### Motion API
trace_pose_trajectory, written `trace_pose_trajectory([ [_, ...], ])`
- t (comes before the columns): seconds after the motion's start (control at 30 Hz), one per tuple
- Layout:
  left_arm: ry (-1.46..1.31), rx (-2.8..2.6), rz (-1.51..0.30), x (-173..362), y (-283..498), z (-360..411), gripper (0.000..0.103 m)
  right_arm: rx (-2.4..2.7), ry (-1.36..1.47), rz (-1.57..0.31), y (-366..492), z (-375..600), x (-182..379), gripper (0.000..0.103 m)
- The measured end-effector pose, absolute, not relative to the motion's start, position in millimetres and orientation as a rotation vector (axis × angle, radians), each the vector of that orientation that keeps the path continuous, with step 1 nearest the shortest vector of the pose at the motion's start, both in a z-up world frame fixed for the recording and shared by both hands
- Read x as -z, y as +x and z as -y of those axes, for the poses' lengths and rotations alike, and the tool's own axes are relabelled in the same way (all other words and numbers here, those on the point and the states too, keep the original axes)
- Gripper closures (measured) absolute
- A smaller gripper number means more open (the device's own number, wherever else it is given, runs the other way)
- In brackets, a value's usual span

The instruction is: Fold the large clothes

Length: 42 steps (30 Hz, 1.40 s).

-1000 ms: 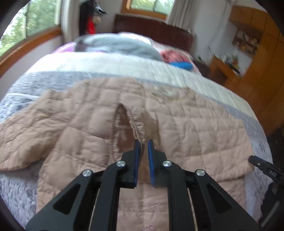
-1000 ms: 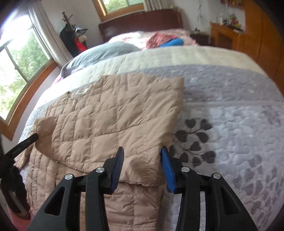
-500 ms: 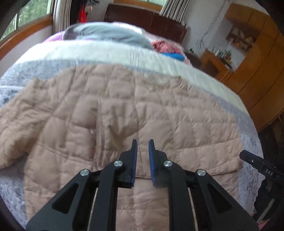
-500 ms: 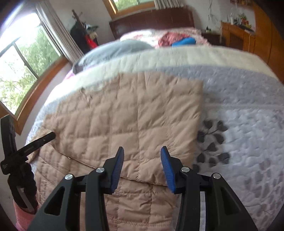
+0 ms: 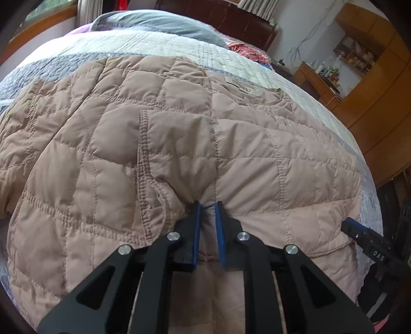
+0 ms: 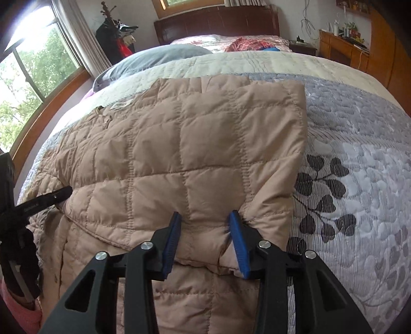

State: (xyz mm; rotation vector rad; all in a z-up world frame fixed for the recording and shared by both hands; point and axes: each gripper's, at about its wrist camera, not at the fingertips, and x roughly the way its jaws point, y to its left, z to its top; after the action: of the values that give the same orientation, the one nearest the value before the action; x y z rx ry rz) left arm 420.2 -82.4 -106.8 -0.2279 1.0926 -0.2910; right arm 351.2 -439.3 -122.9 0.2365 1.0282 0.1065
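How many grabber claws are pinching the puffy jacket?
2. The left gripper pinches the folded jacket near its middle; the right gripper clamps a thick bunch nearer the bedspread side.

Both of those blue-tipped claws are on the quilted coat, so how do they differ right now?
The left gripper has its jaws nearly together, pinching a thin pucker of the tan jacket; the right gripper stands wider, around a thick bunch. The left grips near the middle, the right close to the folded side edge by the leaf-print bedspread. Both point steeply downward.

Bedroom: dark wooden headboard (image 6: 218, 23), wood-framed window (image 6: 33, 77) with daylight and trees, orange-brown cabinets (image 5: 380, 84), possibly a coat rack (image 6: 115, 33).
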Motion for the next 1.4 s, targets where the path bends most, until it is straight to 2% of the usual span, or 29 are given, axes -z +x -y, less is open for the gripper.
trace_pose_trajectory([
  [0.03,-0.234,0.286,-1.102,99.3,419.0,81.6,0.090,-0.114,0.241,-1.028,350.4,440.1,117.5,0.062],
  [0.1,-0.240,0.274,-1.085,79.3,414.0,73.1,0.072,-0.155,0.289,-0.995,341.1,446.4,104.1,0.058],
  [0.13,-0.250,0.277,-1.037,64.0,405.1,62.5,0.051,-0.187,0.322,-0.963,332.8,451.1,94.2,0.054],
  [0.17,-0.253,0.271,-1.008,55.1,399.3,55.0,0.038,-0.191,0.334,-0.945,324.7,455.0,86.5,0.050],
  [0.27,-0.268,0.235,-0.936,33.4,375.9,8.1,0.035,-0.202,0.336,-0.936,304.8,460.7,76.4,0.049],
  [0.43,-0.265,0.048,-0.928,31.0,342.0,-84.2,0.034,-0.227,0.303,-0.968,283.9,457.2,78.0,0.049],
  [0.77,-0.506,-0.333,-0.962,71.7,300.7,-278.6,0.034,-0.263,0.220,-1.055,272.2,427.8,99.7,0.049],
  [1.0,-0.675,-0.399,-0.924,91.2,305.5,-340.9,0.038,-0.239,0.205,-1.089,271.5,425.4,113.7,0.049],
  [1.1,-0.678,-0.422,-0.911,92.7,308.5,-342.7,0.047,-0.232,0.192,-1.094,271.9,422.6,117.3,0.049],
  [1.2,-0.642,-0.449,-0.897,92.7,312.2,-341.4,0.063,-0.226,0.183,-1.101,272.9,420.6,122.0,0.049],
  [1.27,-0.637,-0.465,-0.888,94.7,311.8,-343.8,0.080,-0.222,0.190,-1.113,274.7,420.5,127.5,0.049],
  [1.33,-0.646,-0.464,-0.879,97.1,308.5,-347.9,0.087,-0.217,0.190,-1.118,276.0,420.6,130.6,0.049],
  [1.4,-0.647,-0.466,-0.871,99.8,307.6,-348.5,0.089,-0.209,0.180,-1.113,275.9,418.3,132.4,0.048],
])
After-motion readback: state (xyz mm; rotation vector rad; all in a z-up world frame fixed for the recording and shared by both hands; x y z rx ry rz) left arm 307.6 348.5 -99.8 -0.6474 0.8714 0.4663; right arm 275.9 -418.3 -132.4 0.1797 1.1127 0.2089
